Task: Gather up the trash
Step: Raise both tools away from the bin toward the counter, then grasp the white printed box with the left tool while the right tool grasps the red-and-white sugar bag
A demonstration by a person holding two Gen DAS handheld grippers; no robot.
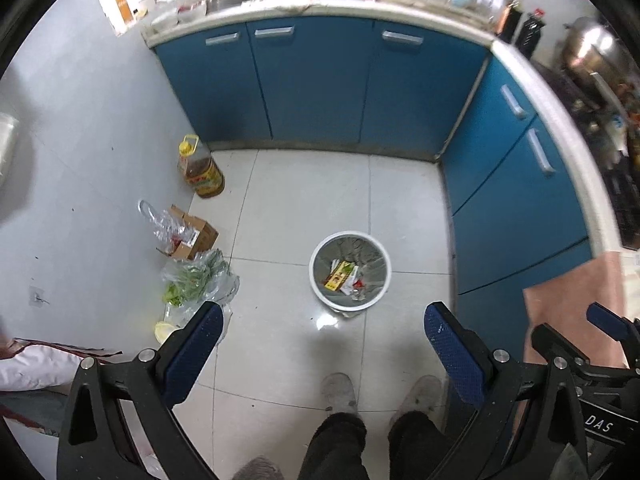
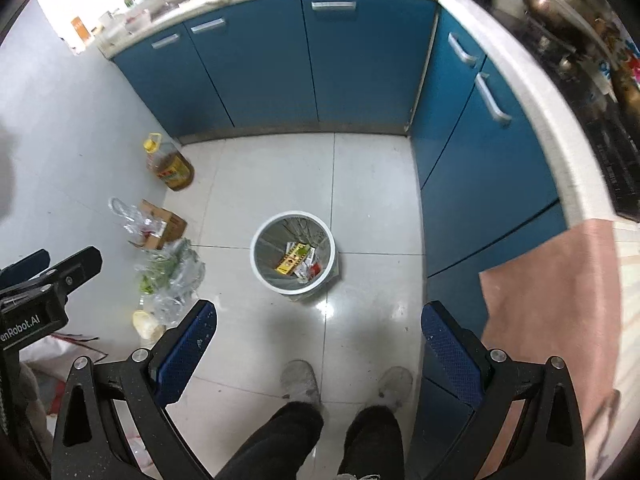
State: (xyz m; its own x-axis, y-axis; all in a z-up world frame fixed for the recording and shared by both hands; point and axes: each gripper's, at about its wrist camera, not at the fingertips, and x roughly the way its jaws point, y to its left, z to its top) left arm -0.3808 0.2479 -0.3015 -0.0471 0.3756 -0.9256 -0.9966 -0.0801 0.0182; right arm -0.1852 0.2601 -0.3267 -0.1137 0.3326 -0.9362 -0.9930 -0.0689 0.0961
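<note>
A round white trash bin [image 1: 320,280] stands on the tiled kitchen floor, lined with a grey bag and holding wrappers, one yellow [image 1: 338,274]. It also shows in the right wrist view [image 2: 260,268], with the yellow wrapper [image 2: 292,261] inside. My left gripper [image 1: 323,326] is open and empty, held high above the floor just short of the bin. My right gripper [image 2: 319,322] is open and empty at the same height, to the right of the left one. A small scrap [image 1: 325,322] lies on the floor by the bin.
Blue cabinets [image 1: 312,80] run along the back and right. Against the left wall stand an oil bottle [image 1: 202,170], a cardboard box [image 1: 194,236] and plastic bags of greens [image 1: 196,280]. The person's feet [image 1: 340,392] are below me. A pink cloth [image 2: 552,312] hangs at the right.
</note>
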